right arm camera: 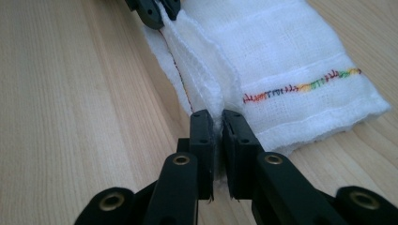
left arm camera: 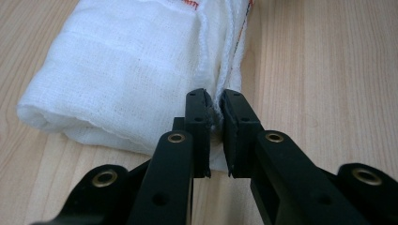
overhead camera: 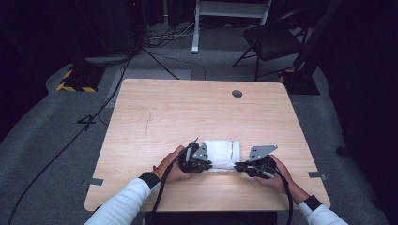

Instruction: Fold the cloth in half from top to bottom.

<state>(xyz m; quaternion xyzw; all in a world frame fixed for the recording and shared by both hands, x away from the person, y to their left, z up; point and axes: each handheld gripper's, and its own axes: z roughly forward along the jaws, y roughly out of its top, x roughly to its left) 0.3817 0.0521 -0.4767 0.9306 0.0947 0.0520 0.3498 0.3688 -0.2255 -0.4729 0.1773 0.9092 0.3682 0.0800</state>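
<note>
Cloth [overhead camera: 223, 152], white gauze w/ coloured stitch line, lies folded on worktop [overhead camera: 155, 117] near the person's edge, between both hands. Left tongs [left arm camera: 214, 104] clamped on the near hem edges at one corner; right tongs [right arm camera: 218, 123] clamped on the same bunched edge at the other corner. Cloth rests on the wood, hem slightly pinched up. Step in hand, by my reading: a fold, both corners gripped. Next move calls for lifting both corners evenly, keeping the edge taut & layers aligned, then carrying across w/o slip.
</note>
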